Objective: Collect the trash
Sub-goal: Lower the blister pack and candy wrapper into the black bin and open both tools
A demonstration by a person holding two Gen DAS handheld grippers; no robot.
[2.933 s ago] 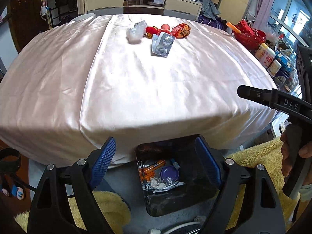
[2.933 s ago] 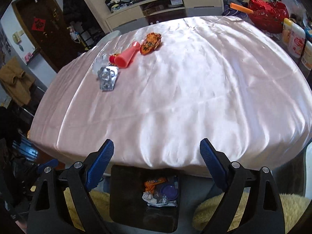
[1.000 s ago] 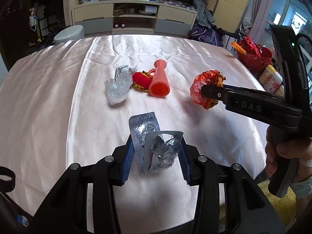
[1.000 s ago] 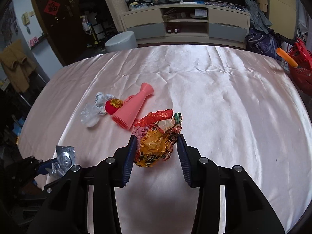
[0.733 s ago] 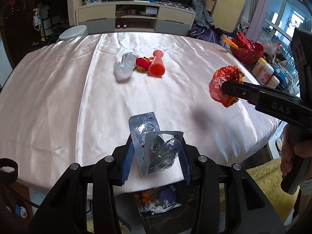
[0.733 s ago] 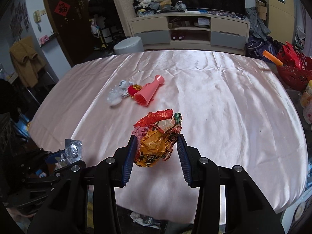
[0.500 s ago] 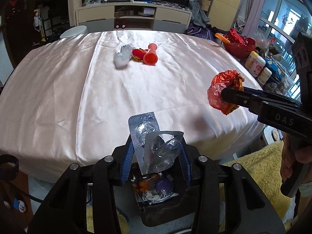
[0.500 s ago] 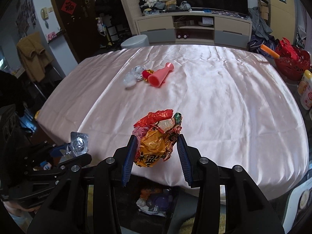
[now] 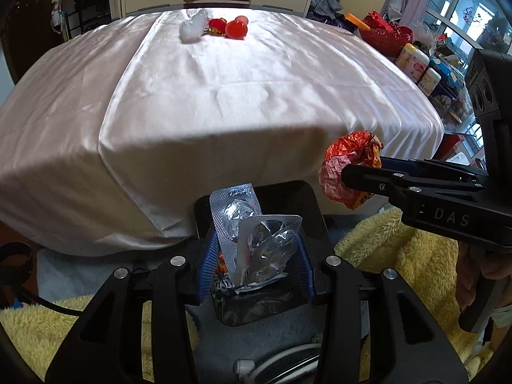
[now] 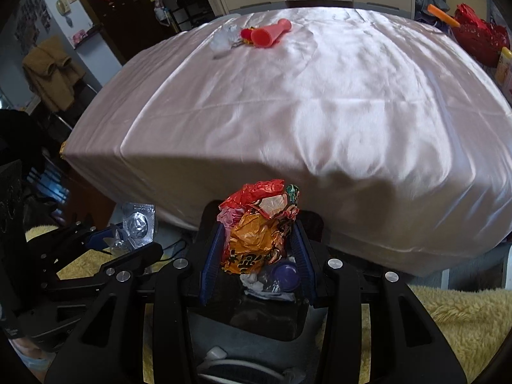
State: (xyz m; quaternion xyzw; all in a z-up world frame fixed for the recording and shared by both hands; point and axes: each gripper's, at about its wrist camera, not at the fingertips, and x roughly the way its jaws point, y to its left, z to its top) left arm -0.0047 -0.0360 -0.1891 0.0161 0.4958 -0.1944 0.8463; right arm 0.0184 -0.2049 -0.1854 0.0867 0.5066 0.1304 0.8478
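My left gripper [image 9: 254,264] is shut on a silver blister pack [image 9: 252,227] and holds it over the black trash bin [image 9: 307,201] on the floor below the table's near edge. My right gripper [image 10: 257,251] is shut on a crumpled red and orange wrapper [image 10: 259,227], also above the bin [image 10: 275,313], which holds several scraps. The wrapper [image 9: 348,168] and right gripper show at the right of the left wrist view; the blister pack [image 10: 139,225] shows at the left of the right wrist view. On the far tabletop lie a clear plastic wad [image 9: 192,28], a small red item [image 9: 216,25] and a red cone [image 9: 236,28].
The table [image 9: 224,96] carries a pink satin cloth that hangs over its near edge. A yellow fluffy rug [image 9: 400,256] lies around the bin. A red basket [image 9: 387,35] and bottles [image 9: 412,60] stand at the right. A cabinet stands behind the table.
Both grippers have drawn back from the tabletop and dropped below its near edge, each carrying its piece of trash. They now hang over the bin.
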